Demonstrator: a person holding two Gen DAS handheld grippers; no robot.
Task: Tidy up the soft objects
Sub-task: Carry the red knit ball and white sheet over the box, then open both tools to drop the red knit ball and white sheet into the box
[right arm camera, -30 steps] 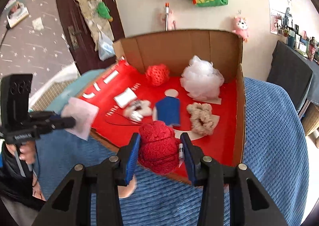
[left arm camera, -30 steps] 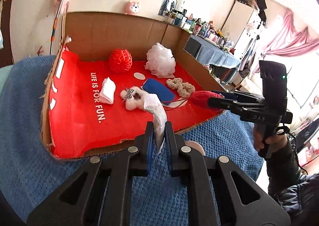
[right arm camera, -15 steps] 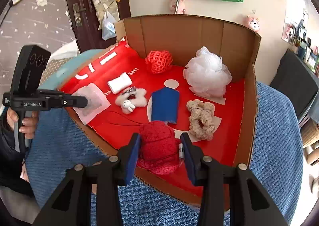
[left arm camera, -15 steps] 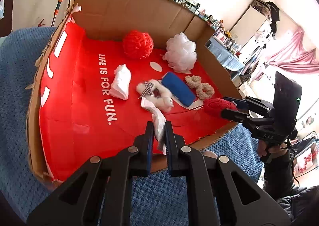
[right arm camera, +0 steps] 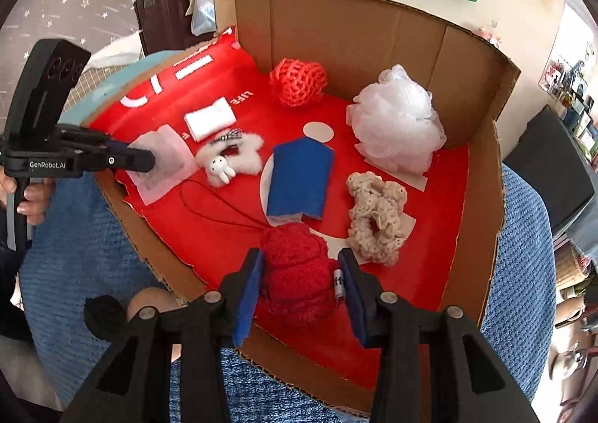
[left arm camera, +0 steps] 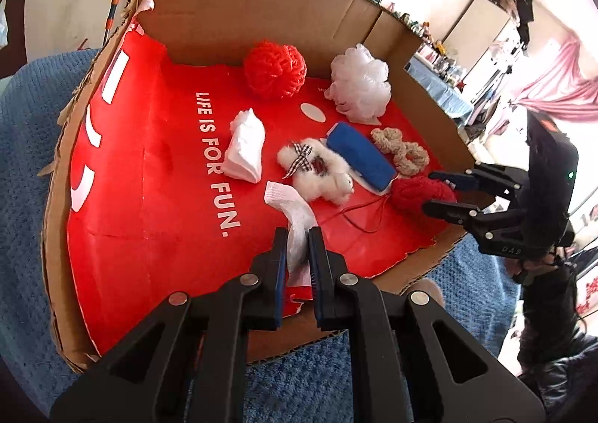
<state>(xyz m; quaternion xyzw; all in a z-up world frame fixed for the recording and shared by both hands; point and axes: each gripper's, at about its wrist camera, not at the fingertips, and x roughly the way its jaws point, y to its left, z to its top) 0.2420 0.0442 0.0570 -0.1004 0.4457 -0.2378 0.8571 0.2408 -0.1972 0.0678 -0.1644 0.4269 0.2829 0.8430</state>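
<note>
An open cardboard box with a red floor holds the soft objects. My left gripper is shut on a thin white cloth, hanging over the box's near edge; in the right wrist view the same gripper holds that cloth at the left rim. My right gripper is shut on a dark red yarn ball, low over the red floor; its loose thread trails left. In the left wrist view this gripper and ball are at the right.
In the box lie an orange-red knitted ball, a white mesh pouf, a folded white cloth, a white plush rabbit, a blue sponge and a beige scrunchie. A blue blanket lies underneath.
Both grippers have come forward and down over the box with their loads. The cloth now hangs over the red floor, and the yarn ball sits lower, close to the blue sponge.
</note>
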